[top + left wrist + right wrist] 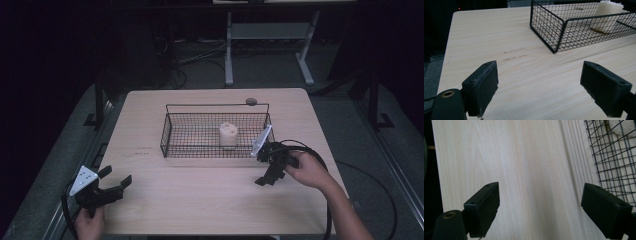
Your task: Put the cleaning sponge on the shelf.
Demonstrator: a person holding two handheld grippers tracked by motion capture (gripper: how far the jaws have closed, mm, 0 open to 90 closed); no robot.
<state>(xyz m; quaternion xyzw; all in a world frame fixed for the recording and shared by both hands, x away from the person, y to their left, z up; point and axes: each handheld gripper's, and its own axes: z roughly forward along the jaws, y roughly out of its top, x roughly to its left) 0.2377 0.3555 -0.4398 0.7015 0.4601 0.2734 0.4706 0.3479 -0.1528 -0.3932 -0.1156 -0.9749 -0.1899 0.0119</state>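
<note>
A black wire basket (167, 135) stands on the middle of the wooden table (200, 200). Inside it, towards the right, a cream-white roll (228, 134) stands upright. My left gripper (117, 176) is at the table's near left corner, open and holding nothing, with the basket (556, 27) and the roll (606, 15) ahead of it. My right gripper (261, 167) hovers just off the basket's near right corner, open and holding nothing. In the right gripper view the gripper (540, 207) looks down on bare wood, with the basket's mesh (614, 157) beside its right-hand jaw.
A small dark disc (251, 101) lies on the table behind the basket. Beyond the far edge stands a white desk frame (230, 55) with cables on the dark floor. Bare tabletop stretches between the two grippers.
</note>
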